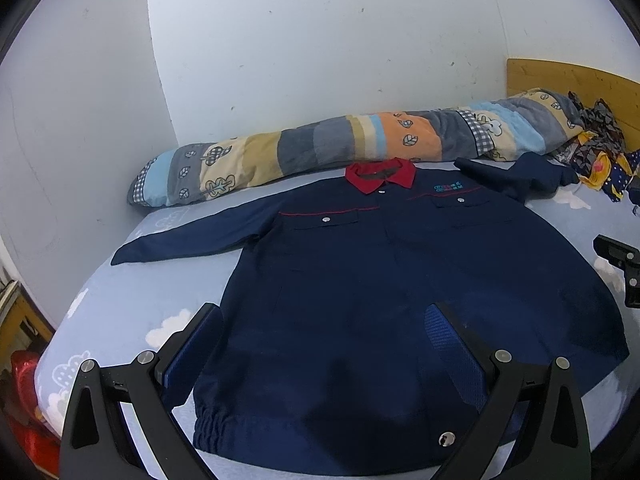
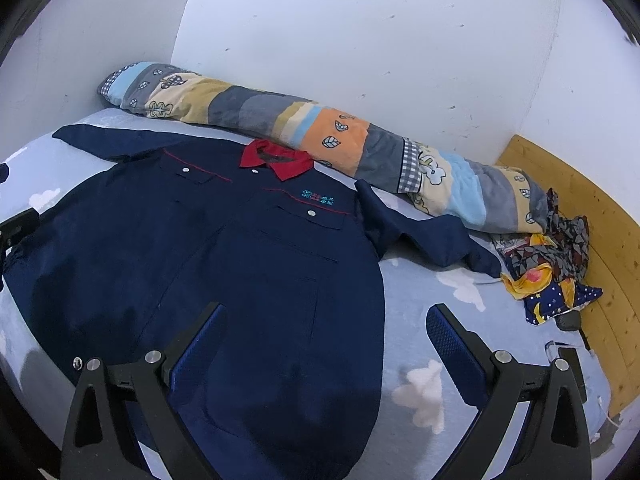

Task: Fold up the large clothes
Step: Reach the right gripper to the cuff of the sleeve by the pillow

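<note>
Navy work jacket [image 1: 360, 280] lies front-up, spread flat on the pale blue cloud-print bedsheet [image 1: 132, 308]; it serves as the landmark here. Left of the jacket body, one sleeve [image 1: 188, 236] stretches straight out over the sheet. Left gripper [image 1: 324, 340] hangs over the jacket's hem, jaws spread wide, nothing between them; one blue-padded finger sits off the jacket's left edge, the other above its lower front. At the jacket's top, red collar [image 1: 380, 178], with a snap-buttoned pocket flap on either side below it and teal embroidered lettering [image 2: 320, 197] on one breast. Beyond the collar, a long striped, leaf-print rolled blanket [image 1: 320, 152] runs along the white wall. Right of the jacket, the second sleeve [image 2: 420, 236] lies bent and crumpled. Right gripper [image 2: 326, 340] straddles the jacket's right edge, jaws likewise wide apart and empty. Farther right, a heap of patterned cloth [image 2: 548, 264] lies against the wooden headboard [image 2: 592, 216].
</note>
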Available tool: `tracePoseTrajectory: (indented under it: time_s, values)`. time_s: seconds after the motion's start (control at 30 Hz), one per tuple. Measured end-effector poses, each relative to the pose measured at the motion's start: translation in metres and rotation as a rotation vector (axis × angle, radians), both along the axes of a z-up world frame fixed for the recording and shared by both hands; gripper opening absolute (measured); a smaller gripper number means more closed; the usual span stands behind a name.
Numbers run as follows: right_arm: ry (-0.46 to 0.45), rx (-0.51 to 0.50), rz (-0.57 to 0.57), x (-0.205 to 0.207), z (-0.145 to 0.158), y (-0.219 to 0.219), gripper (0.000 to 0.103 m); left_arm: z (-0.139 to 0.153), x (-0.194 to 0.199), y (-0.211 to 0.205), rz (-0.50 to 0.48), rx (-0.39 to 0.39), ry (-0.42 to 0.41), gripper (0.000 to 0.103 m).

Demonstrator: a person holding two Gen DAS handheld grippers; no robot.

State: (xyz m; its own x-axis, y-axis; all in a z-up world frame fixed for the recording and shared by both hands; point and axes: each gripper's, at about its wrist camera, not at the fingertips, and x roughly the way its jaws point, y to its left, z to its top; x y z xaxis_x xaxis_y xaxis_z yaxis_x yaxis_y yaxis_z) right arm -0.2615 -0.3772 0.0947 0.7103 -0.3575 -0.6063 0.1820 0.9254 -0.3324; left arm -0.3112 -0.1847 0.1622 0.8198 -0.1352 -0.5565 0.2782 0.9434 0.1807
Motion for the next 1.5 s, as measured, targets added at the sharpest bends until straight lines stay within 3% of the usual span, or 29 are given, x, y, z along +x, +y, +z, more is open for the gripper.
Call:
tracePoseTrajectory:
  time_s: [0.77, 0.83, 0.9, 1.0, 1.13, 1.27, 1.33, 1.5]
  values:
    - [0.013, 0.015, 0.002, -0.002, -0.001, -0.006, 0.101, -0.010, 0.004, -0.003, 0.003, 0.000, -0.015, 0.102]
    - [0.035, 0.121, 0.062, -0.001, -0.002, -0.008, 0.101, -0.011, 0.004, -0.003, -0.001, -0.002, -0.015, 0.102]
    - [0.132, 0.349, 0.183, 0.006, -0.013, -0.012, 0.101, -0.012, 0.004, -0.003, -0.003, 0.000, -0.018, 0.102]
    - [0.311, 0.562, 0.246, 0.018, -0.042, -0.011, 0.099, -0.013, 0.004, -0.004, -0.009, 0.002, -0.017, 0.102]
    - [0.385, 0.611, 0.197, 0.023, -0.060, -0.023, 0.100, -0.013, 0.002, -0.005, -0.015, 0.004, -0.022, 0.102]
    - [0.423, 0.676, -0.027, 0.021, -0.079, -0.073, 0.100, -0.013, 0.001, -0.005, -0.021, 0.000, -0.021, 0.102]
    - [0.402, 0.750, -0.148, 0.015, -0.081, -0.105, 0.098, -0.012, 0.002, -0.004, -0.022, -0.004, -0.018, 0.102]
    - [0.144, 1.029, -0.221, -0.014, -0.050, -0.184, 0.098, -0.013, 0.005, -0.007, -0.043, -0.008, -0.009, 0.102]
